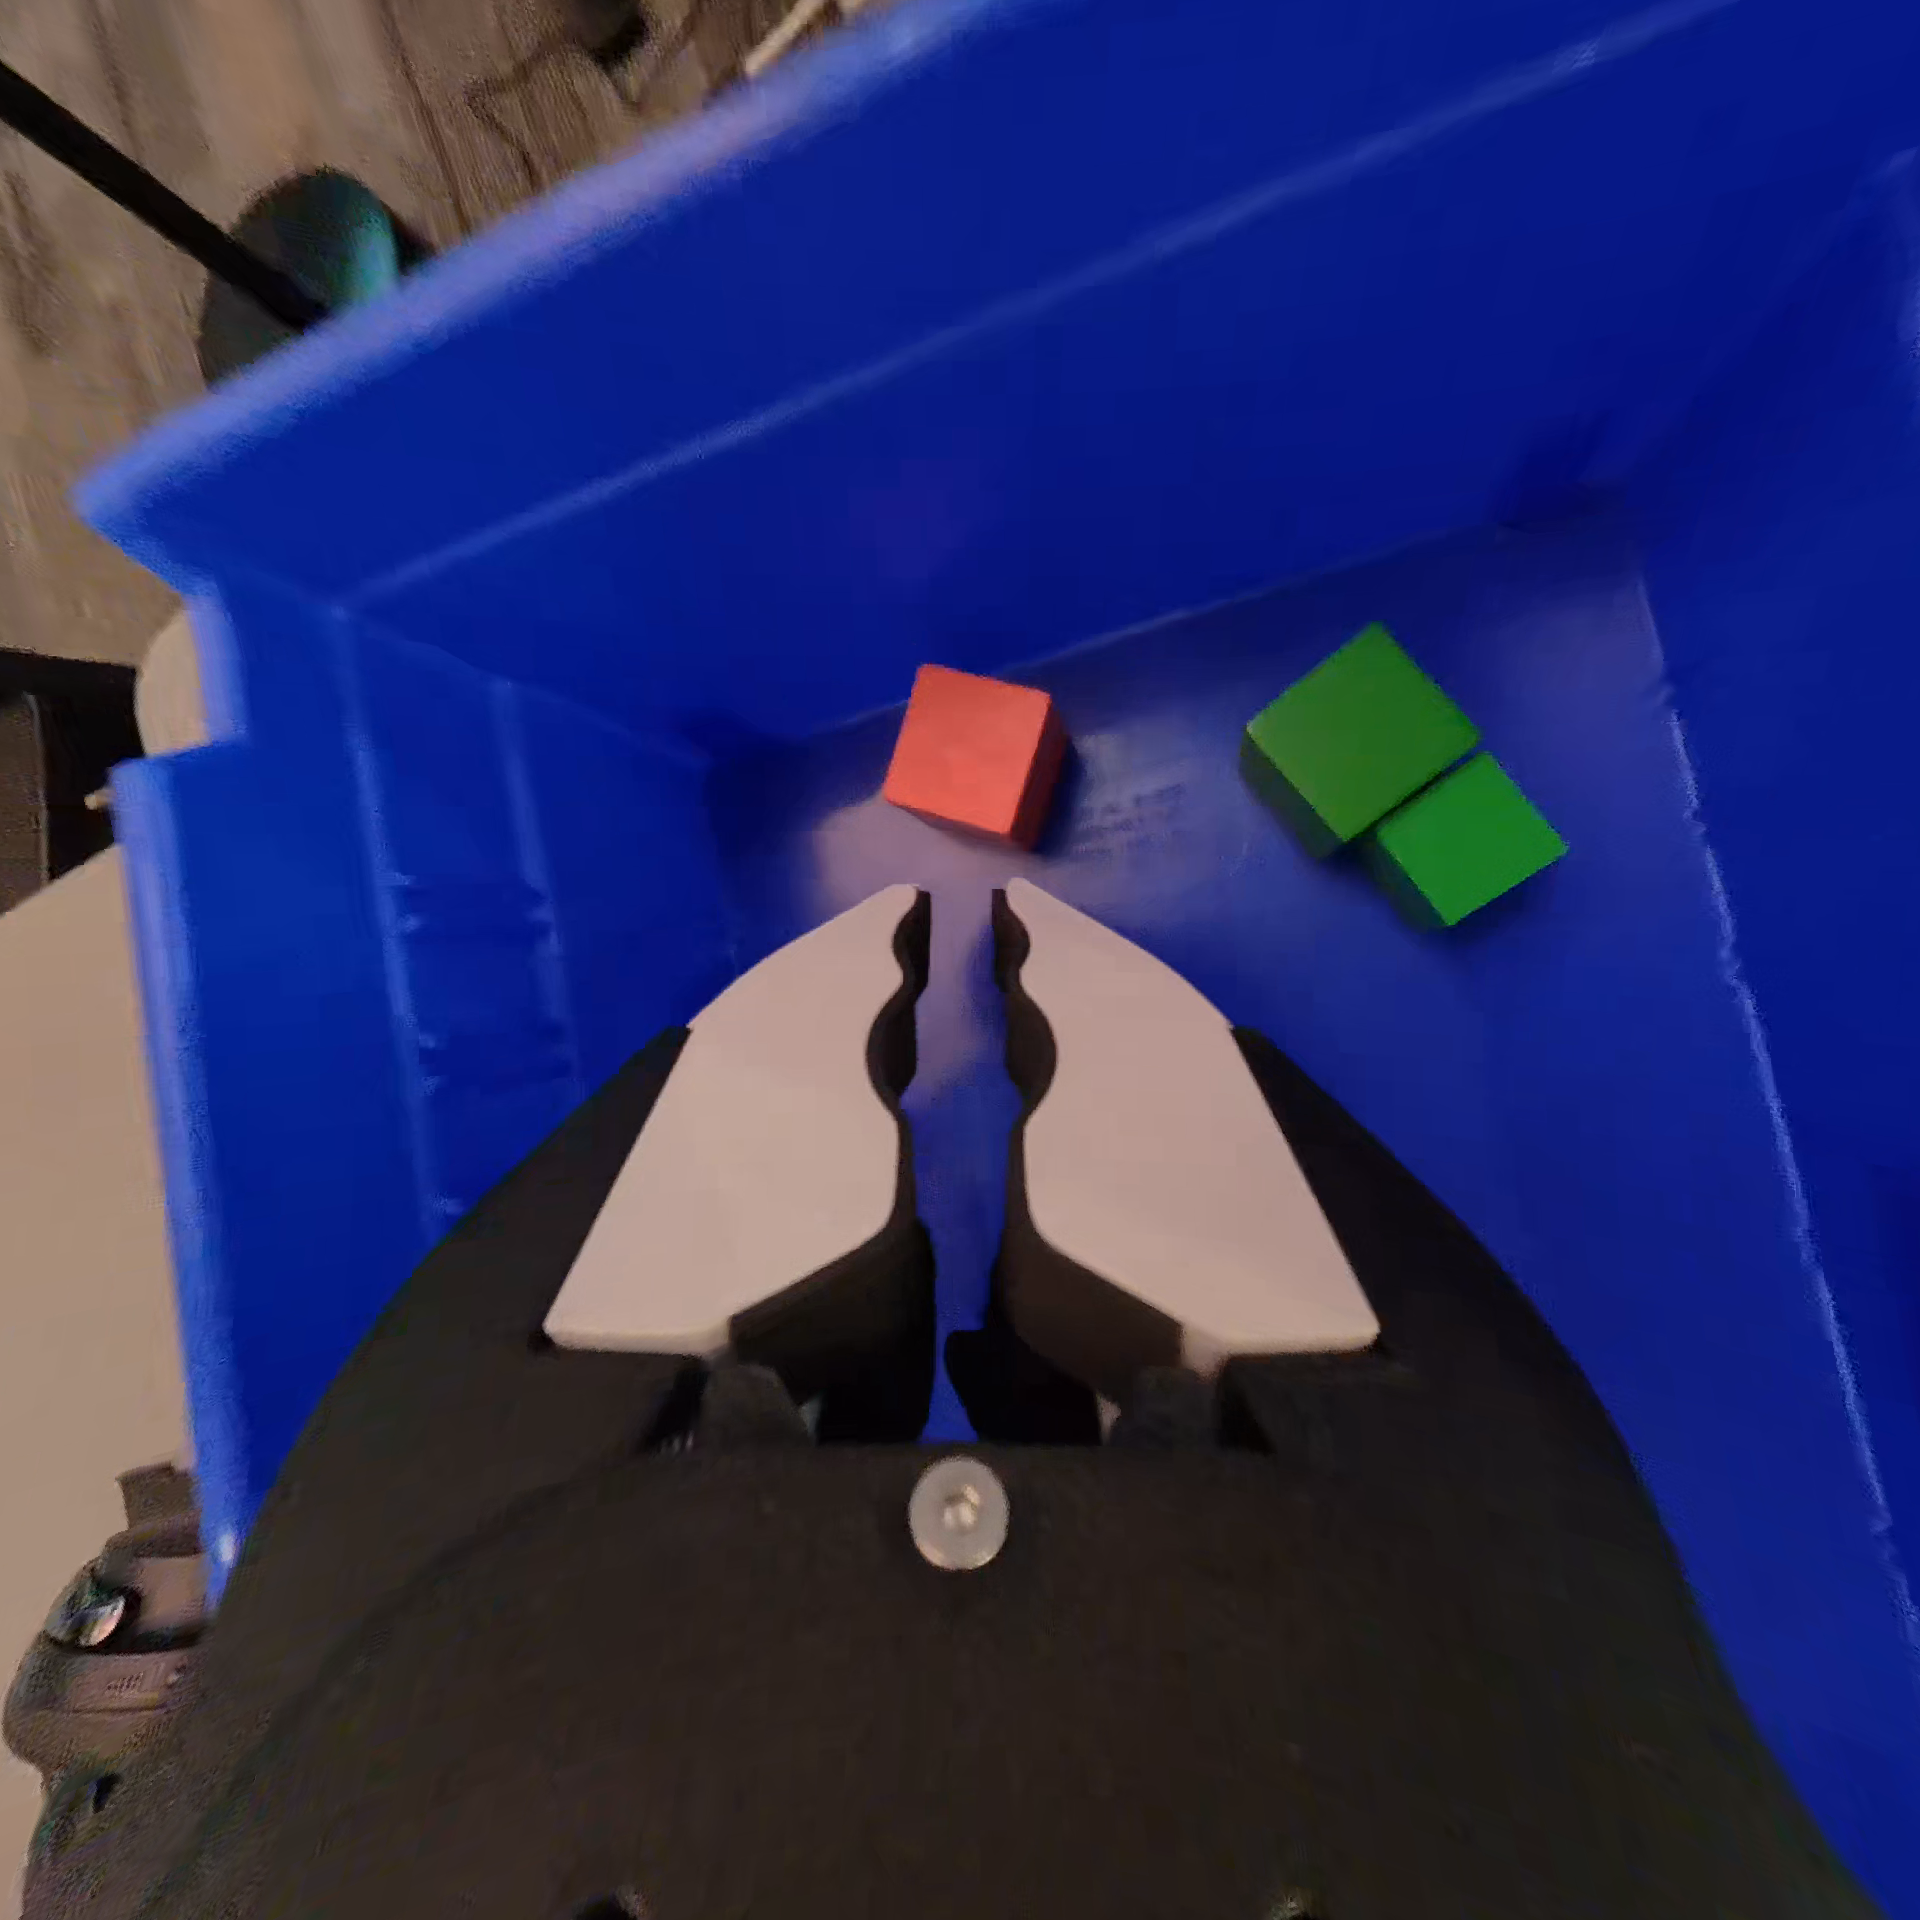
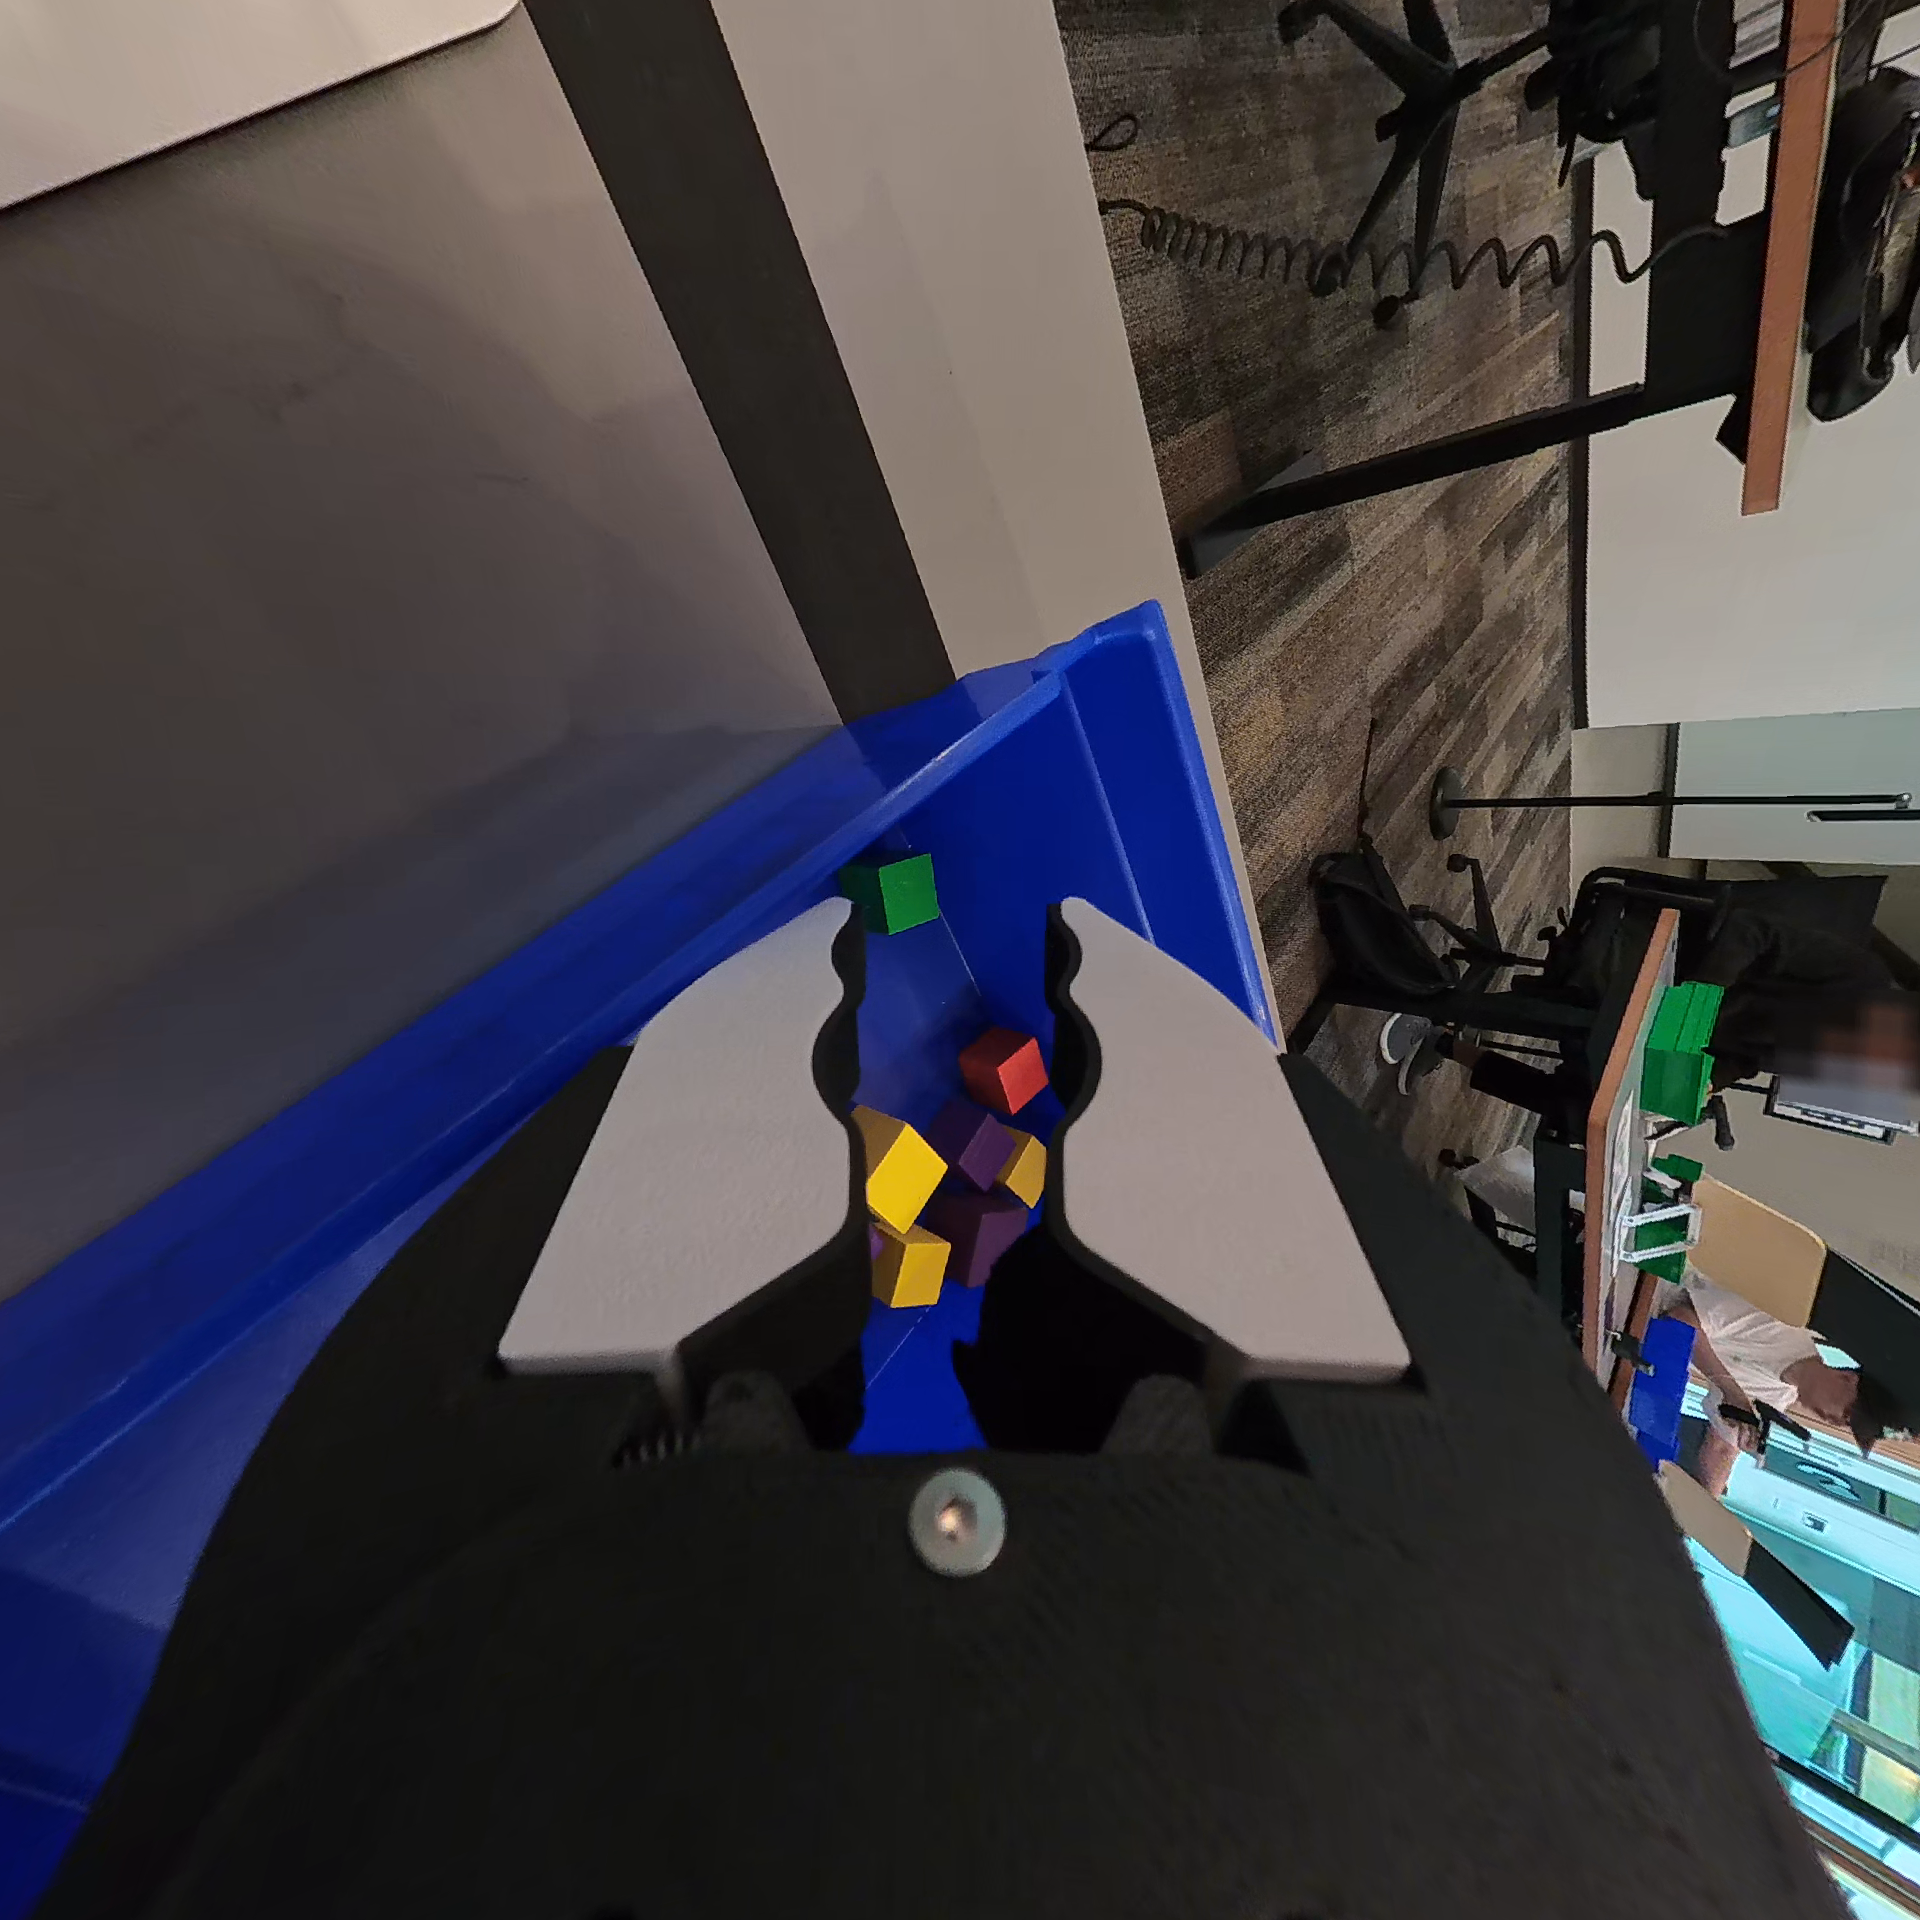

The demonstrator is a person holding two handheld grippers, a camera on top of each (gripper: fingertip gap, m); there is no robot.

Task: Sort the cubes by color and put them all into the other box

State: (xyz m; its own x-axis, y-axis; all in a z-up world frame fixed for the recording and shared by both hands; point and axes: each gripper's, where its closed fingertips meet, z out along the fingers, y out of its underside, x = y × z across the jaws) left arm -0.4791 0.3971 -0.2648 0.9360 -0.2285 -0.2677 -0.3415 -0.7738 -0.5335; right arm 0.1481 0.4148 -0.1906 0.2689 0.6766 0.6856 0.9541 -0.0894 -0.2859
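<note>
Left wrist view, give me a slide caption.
Left gripper, nearly closed and empty, hovers in a blue plastic bin behind one red wooden cube and two touching green wooden cubes.

Left box [image 1: 1039, 416]: lone cube [image 1: 971, 753] by the wall, two touching cubes [image 1: 1403, 774] to its right.
Right box [image 2: 1143, 790]: cube pile [image 2: 956, 1174] in it.

Left wrist view: dim, warm indoor light, motion-blurred throughout, worst at the bowed edges. Right wrist view: sharper; shadow across the grey table [image 2: 312, 623]; wide-angle stretching at edges.
</note>
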